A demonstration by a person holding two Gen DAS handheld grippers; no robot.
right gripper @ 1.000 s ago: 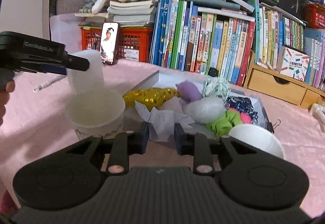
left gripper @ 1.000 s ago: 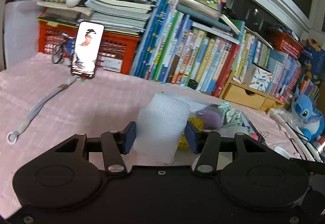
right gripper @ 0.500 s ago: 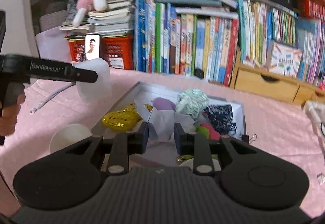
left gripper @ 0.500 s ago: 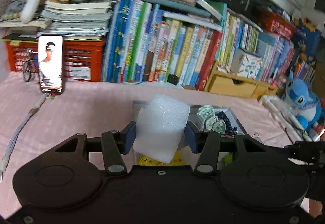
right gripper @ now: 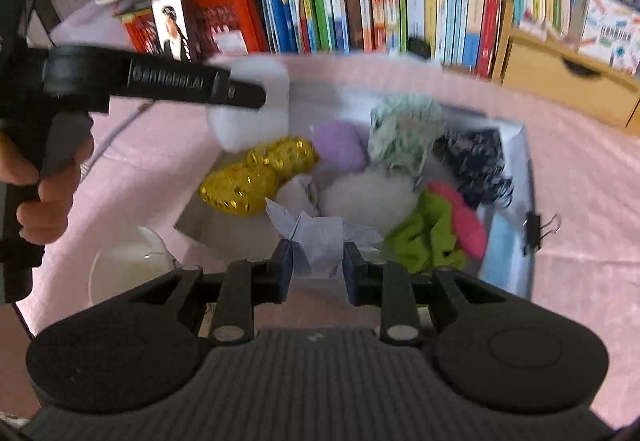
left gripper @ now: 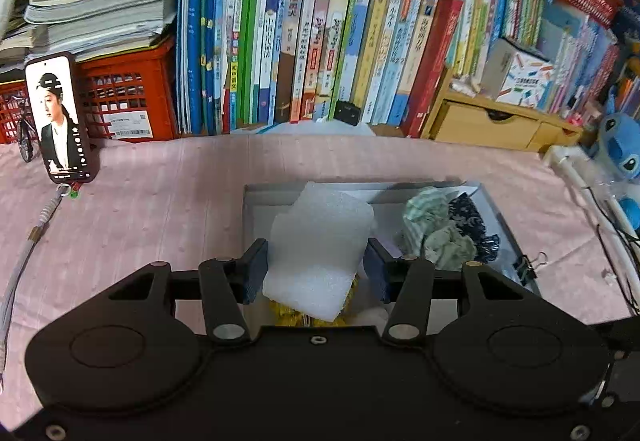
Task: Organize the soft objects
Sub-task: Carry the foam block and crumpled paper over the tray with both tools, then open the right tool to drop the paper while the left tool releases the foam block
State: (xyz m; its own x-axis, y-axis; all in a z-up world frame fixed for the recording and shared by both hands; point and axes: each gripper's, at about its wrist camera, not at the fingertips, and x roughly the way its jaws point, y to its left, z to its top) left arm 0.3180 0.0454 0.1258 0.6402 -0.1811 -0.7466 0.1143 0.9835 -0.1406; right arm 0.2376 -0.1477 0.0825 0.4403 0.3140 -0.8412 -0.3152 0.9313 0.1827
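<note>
My left gripper (left gripper: 316, 273) is shut on a white foam block (left gripper: 320, 249) and hovers over the near left part of a grey tray (left gripper: 256, 197). From the right wrist view, that left gripper (right gripper: 256, 101) and its foam block (right gripper: 252, 113) hang above the tray's left corner. My right gripper (right gripper: 314, 265) is shut on a crumpled pale paper tissue (right gripper: 316, 237) over the tray's near side. Inside the tray lie a gold sequin pouch (right gripper: 256, 177), a purple soft piece (right gripper: 340, 141), a green-white cloth (right gripper: 404, 129), a dark patterned cloth (right gripper: 476, 157), a white puff (right gripper: 368, 197) and lime and pink cloths (right gripper: 432, 233).
A pink cloth (left gripper: 152, 209) covers the table. A phone (left gripper: 60, 117) stands at the left before a red crate (left gripper: 124, 97). Books (left gripper: 320, 41) line the back. A white bowl (right gripper: 128, 265) sits near left of the tray. A binder clip (right gripper: 536, 229) grips the tray's right rim.
Both grippers have swung right over the tray and tipped downward, each keeping its load. The white bowl has slipped from the centre to the lower left of the right wrist view.
</note>
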